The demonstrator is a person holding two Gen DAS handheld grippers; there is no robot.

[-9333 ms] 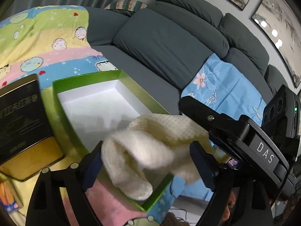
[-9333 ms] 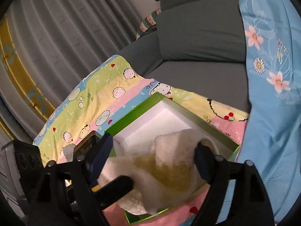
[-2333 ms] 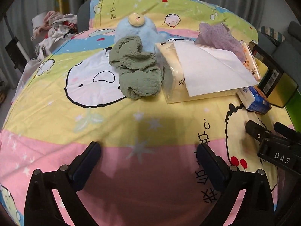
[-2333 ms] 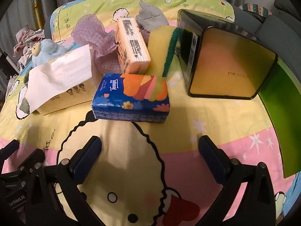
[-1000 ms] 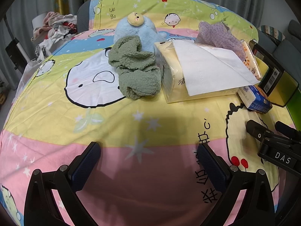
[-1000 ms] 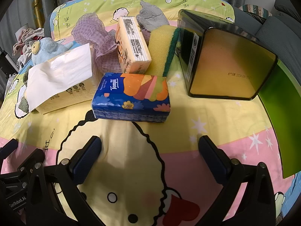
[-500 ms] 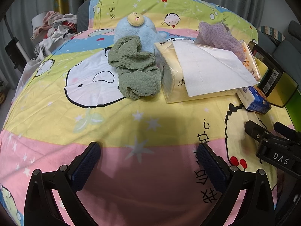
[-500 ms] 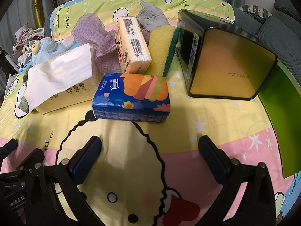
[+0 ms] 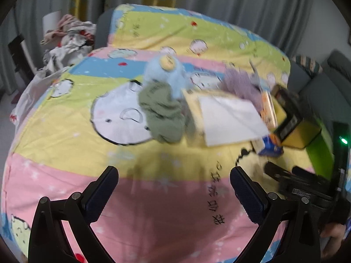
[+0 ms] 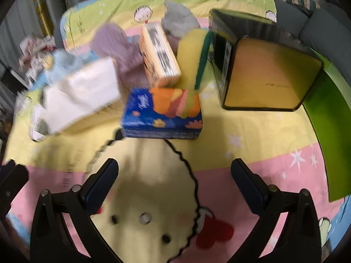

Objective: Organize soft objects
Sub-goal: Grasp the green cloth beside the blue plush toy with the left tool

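Cartoon blanket, both claws agape, empty

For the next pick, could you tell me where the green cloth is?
In the left wrist view, the green cloth lies centre, against the blue plush and left of the tissue box.

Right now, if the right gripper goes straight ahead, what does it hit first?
Probably the blue tissue pack: it lies centred ahead of the open right gripper, nothing but blanket between. Depth is uncertain; the frame is blurred.
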